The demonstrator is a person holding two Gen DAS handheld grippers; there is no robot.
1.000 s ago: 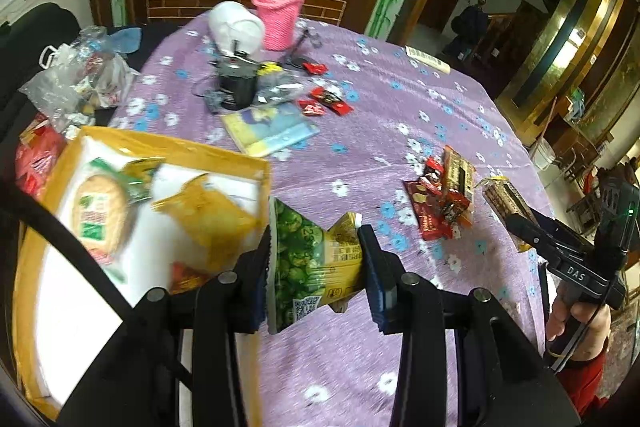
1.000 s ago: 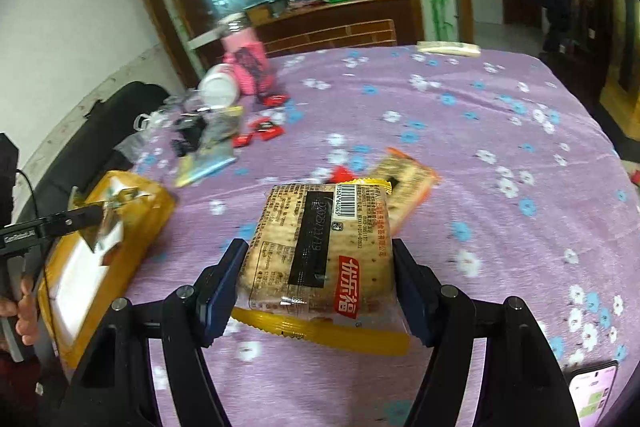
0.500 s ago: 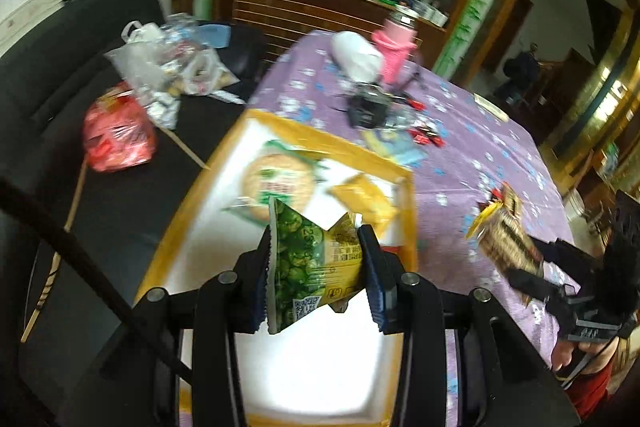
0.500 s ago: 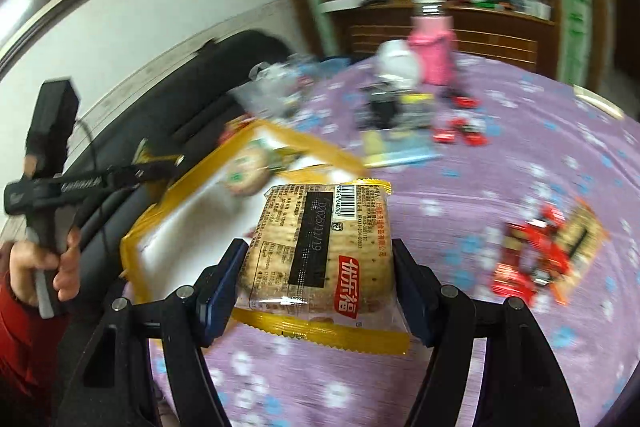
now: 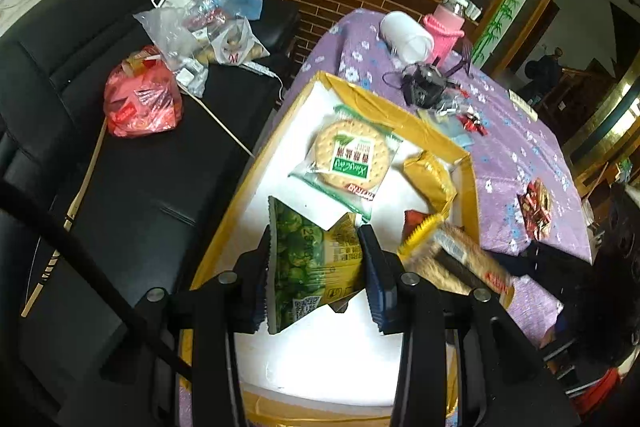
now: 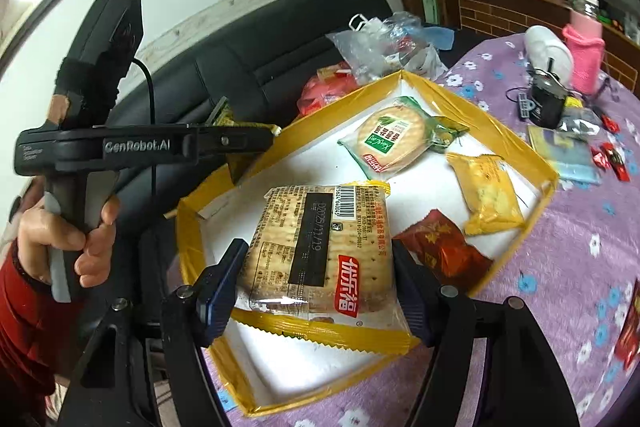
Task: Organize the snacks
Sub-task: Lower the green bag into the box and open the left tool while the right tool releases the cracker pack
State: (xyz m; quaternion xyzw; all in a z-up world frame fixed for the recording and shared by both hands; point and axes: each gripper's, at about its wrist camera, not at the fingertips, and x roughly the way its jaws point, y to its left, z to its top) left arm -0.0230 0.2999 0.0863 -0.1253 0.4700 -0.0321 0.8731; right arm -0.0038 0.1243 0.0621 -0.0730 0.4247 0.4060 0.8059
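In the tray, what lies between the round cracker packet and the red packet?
The yellow snack packet lies between round cracker packet and red packet, seen in the right wrist view.

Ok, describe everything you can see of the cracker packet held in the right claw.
The cracker packet is a clear plastic wrapper with a yellow zigzag-cut edge, showing a stack of square, pale brown, dotted crackers. Its upturned face carries a black strip printed with a date, a barcode and a red label with white characters. The right claw is shut on its two sides, holding it roughly flat above the near end of the yellow-rimmed tray. Only the claw's fingers touch it.
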